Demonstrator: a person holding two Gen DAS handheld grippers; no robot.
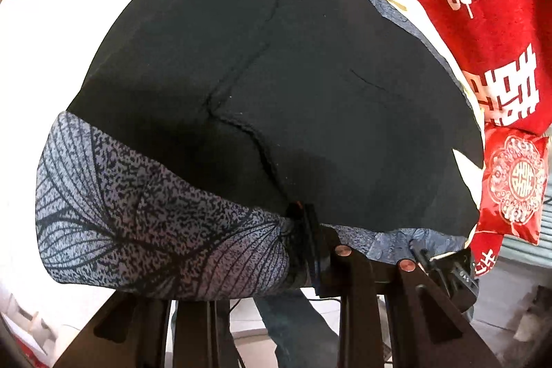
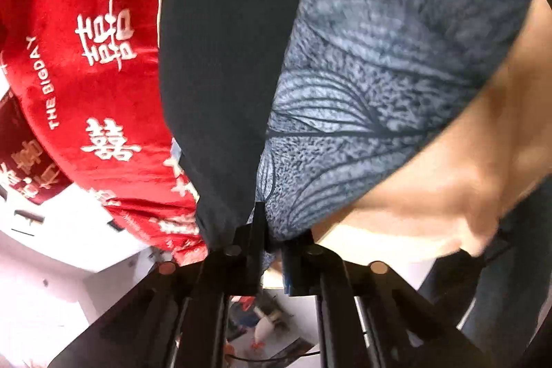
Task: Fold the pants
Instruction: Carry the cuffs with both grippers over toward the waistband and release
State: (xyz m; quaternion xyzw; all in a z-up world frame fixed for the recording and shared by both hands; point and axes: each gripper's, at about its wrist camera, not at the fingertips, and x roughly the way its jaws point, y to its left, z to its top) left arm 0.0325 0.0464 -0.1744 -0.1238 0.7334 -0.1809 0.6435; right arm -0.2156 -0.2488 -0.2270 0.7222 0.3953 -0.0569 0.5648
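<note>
Jaws of both grippers pinch the pants (image 1: 269, 85): left gripper (image 1: 303, 226) at the 6 o'clock hem, right gripper (image 2: 270, 240) likewise. The garment hangs spread over a white bed (image 1: 34, 57), red blanket (image 1: 483, 6) at 2 o'clock, presumably for a fold.

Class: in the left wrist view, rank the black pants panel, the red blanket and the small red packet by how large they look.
1. black pants panel
2. red blanket
3. small red packet
The fisheye lens distorts true sizes.
</note>
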